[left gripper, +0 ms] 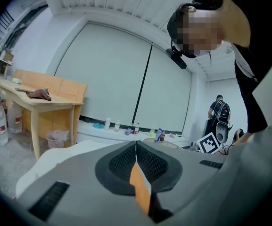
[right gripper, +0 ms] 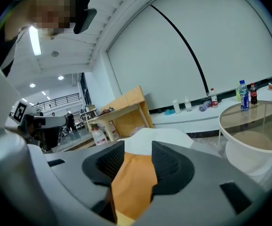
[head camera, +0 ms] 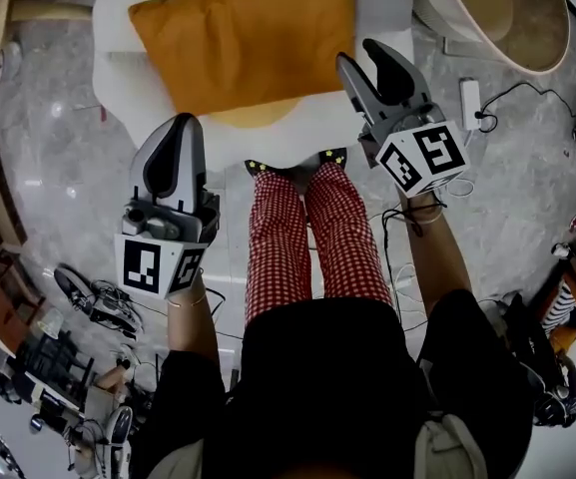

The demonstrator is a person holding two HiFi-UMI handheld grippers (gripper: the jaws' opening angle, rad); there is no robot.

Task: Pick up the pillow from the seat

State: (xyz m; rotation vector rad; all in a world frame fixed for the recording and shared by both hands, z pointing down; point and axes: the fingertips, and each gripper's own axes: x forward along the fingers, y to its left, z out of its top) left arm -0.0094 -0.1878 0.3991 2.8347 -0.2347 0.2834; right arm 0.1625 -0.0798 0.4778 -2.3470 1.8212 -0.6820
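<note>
Polished grey stone floor (head camera: pixel 38 158). Ahead of left gripper (head camera: pixel 176 128): white panelled wall (left gripper: pixel 107 74), low ledge (left gripper: pixel 98 134) at its base, wooden table (left gripper: pixel 37 100) off to left. Ahead-right of right gripper (head camera: pixel 365 58): round glass-top table (right gripper: pixel 256 114). Strip light (right gripper: pixel 34 40) overhead.

The left gripper (head camera: pixel 180 123) sits at centre left of the head view, pointing up-frame, fingers pressed together. The right gripper (head camera: pixel 365 56) sits upper right, tilted up-left, fingers apart. The left forearm (head camera: pixel 196 322) and right forearm (head camera: pixel 435 247) flank the legs (head camera: pixel 312 238).
</note>
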